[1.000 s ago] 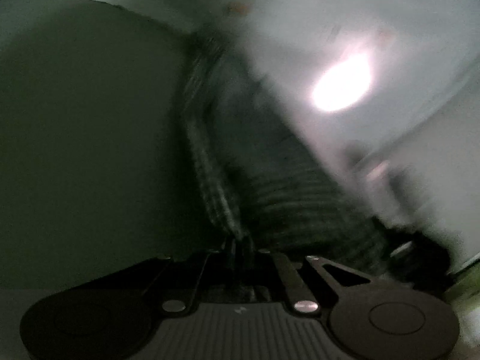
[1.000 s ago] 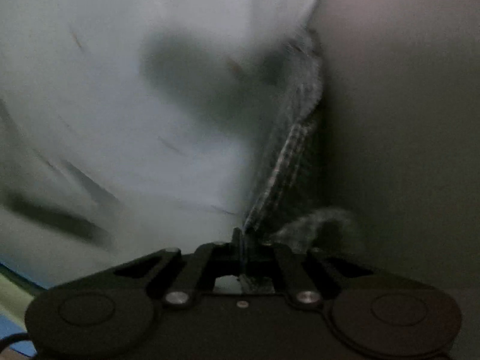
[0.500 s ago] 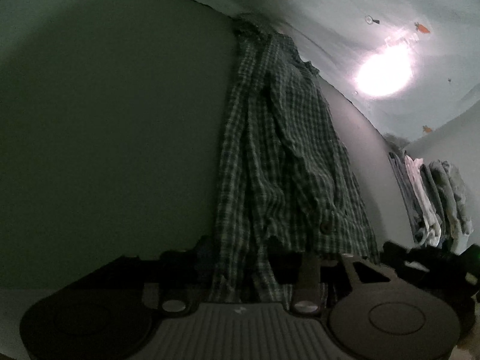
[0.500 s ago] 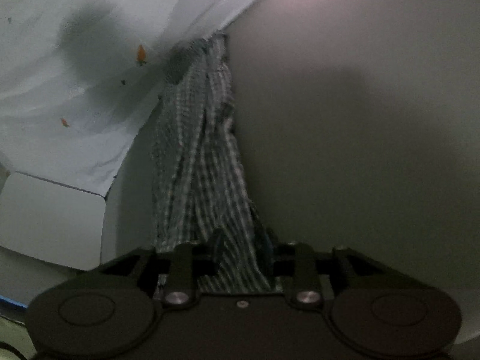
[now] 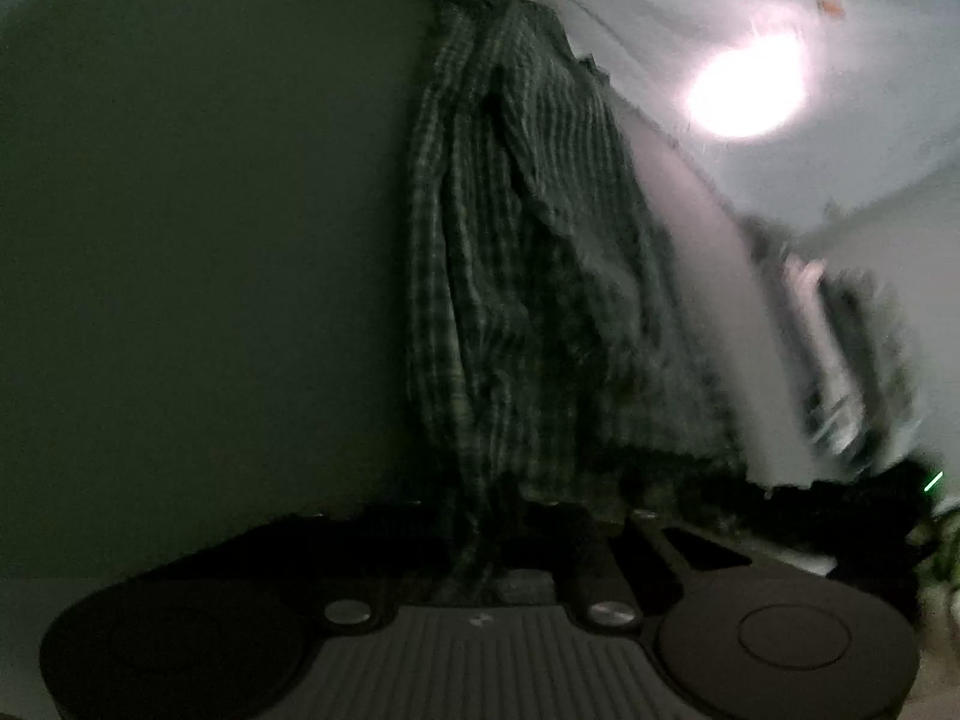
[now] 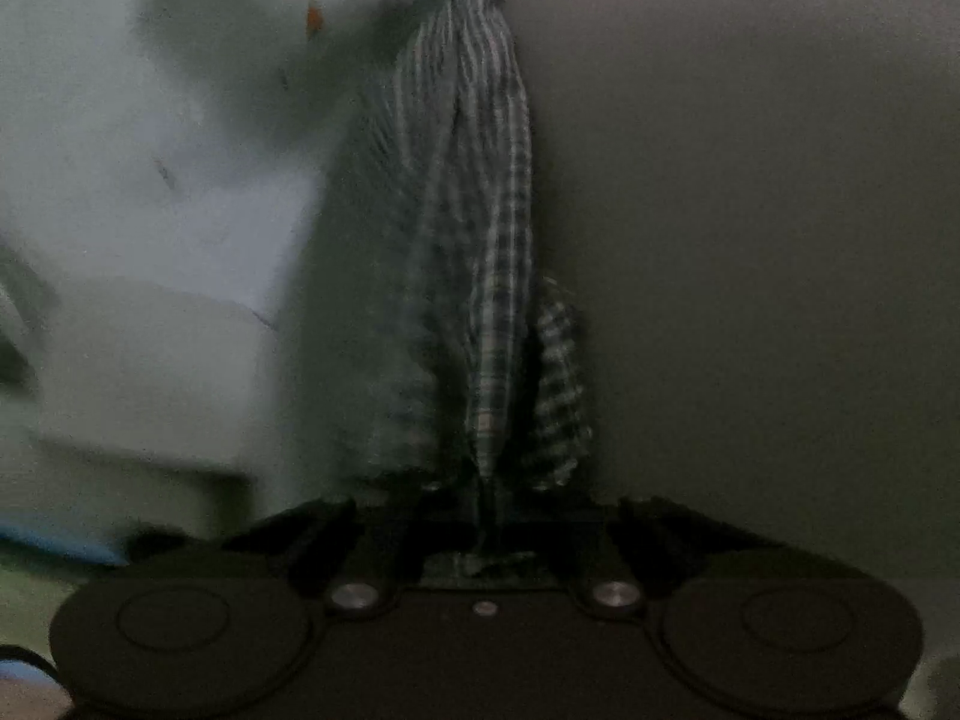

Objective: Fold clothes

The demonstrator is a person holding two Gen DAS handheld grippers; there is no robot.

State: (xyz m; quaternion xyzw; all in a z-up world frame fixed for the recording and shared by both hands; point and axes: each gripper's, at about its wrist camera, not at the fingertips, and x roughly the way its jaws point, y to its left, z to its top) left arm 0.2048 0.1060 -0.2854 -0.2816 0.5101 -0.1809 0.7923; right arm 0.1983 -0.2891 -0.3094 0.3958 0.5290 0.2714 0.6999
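A green-and-white plaid shirt (image 5: 528,240) lies stretched in a long bunched strip across a dark grey surface (image 5: 180,240). Its near end runs between the fingers of my left gripper (image 5: 480,516), whose jaws are closing on the fabric. In the right wrist view the other end of the plaid shirt (image 6: 480,210) narrows into a twisted fold. My right gripper (image 6: 489,510) is shut on that fold. A small flap of cloth (image 6: 558,384) hangs loose just right of it. Both views are dim and blurred.
A pale sheet with small orange carrot prints (image 5: 660,0) borders the dark surface, and it also fills the left of the right wrist view (image 6: 150,150). A row of folded clothes (image 5: 840,348) stands at the right. A bright glare spot (image 5: 744,90) shines on the sheet.
Half a second ago both grippers stood open with the shirt loose between their fingers; now both have closed on it again. Both hands have sunk a little toward the surface.
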